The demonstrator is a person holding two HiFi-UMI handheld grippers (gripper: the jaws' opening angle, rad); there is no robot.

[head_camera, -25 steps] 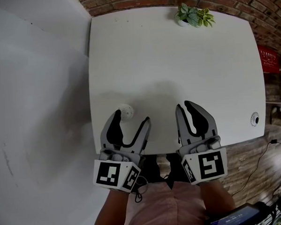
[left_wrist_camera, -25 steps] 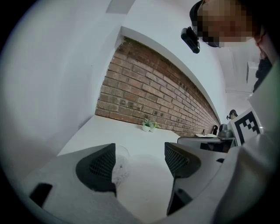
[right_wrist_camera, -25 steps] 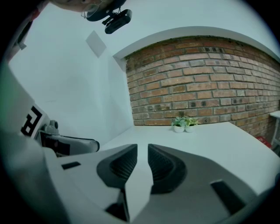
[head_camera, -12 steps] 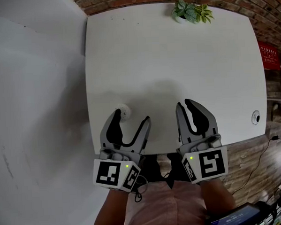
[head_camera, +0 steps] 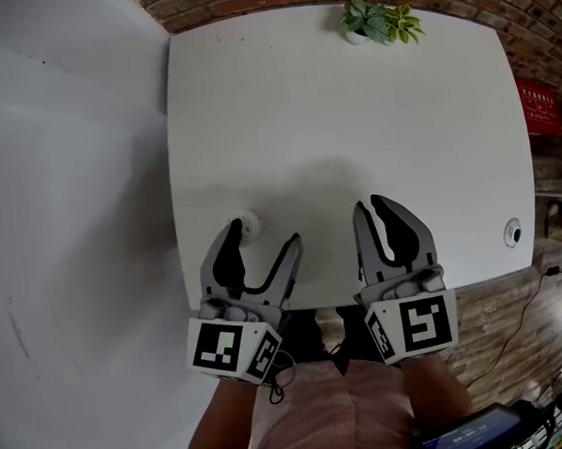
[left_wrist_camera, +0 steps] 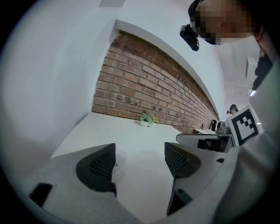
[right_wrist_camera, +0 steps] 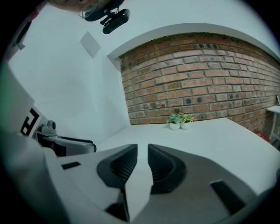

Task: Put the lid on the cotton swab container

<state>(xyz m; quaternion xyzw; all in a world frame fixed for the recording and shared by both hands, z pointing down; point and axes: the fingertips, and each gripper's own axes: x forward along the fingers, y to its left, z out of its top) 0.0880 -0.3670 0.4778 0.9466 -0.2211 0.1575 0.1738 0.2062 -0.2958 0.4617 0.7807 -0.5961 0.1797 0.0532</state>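
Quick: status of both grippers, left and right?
Left gripper: open wide, nothing between the jaws; a small round white thing lies by its left jaw's tip.
Right gripper: open by a narrow gap, empty.

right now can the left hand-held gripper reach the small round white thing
Probably yes: the left hand-held gripper is open, and the round thing lies right by its left jaw's tip with nothing in between.

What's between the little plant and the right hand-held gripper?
Nothing. In the head view, only bare white table lies between the plant and the right hand-held gripper.
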